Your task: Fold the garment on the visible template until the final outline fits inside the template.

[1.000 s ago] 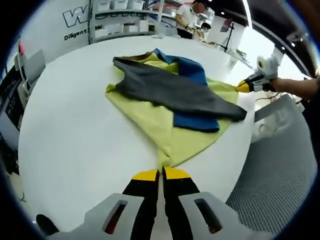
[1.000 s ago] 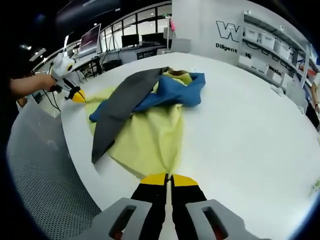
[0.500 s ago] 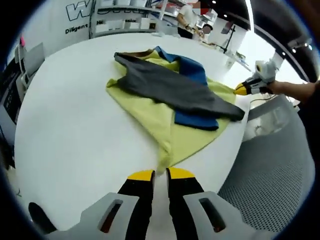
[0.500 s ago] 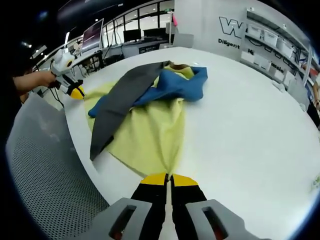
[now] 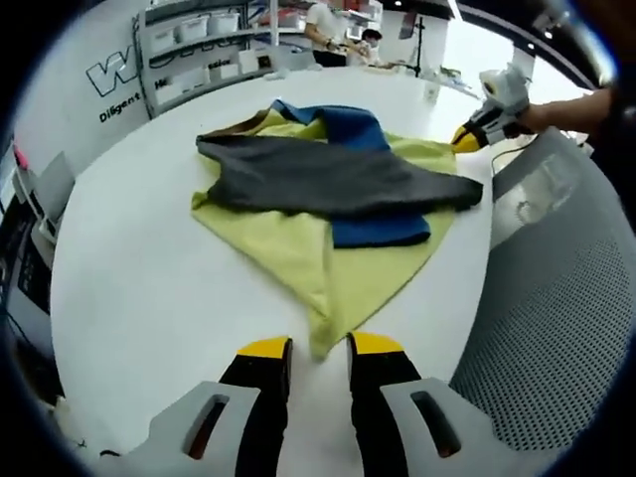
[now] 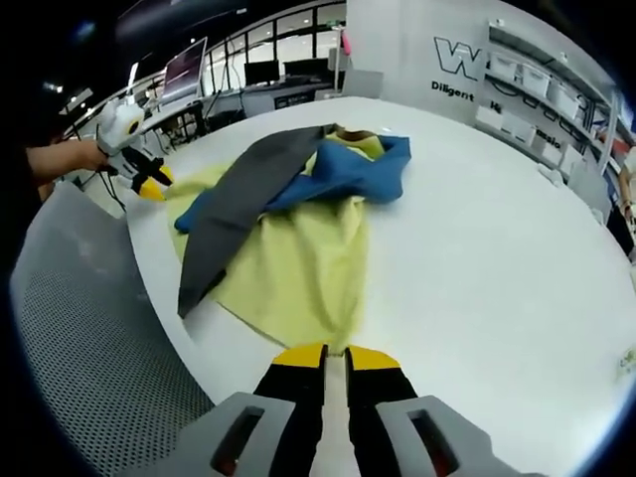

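Parted right claw (image 6: 336,355) before garment (image 6: 290,227)

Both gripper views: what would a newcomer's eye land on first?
The garment, a rumpled heap of yellow, blue and grey cloth, lies on the round white table towards the edge nearest the grippers. A grey sleeve stretches slantwise over the blue and yellow. The left gripper and right gripper hang open just before the yellow hem, the cloth's tip reaching between the left one's yellow tips.

Lab or office, probably | shelving with bins (image 5: 199,40) | monitors (image 6: 184,75) | round white table (image 6: 497,258)
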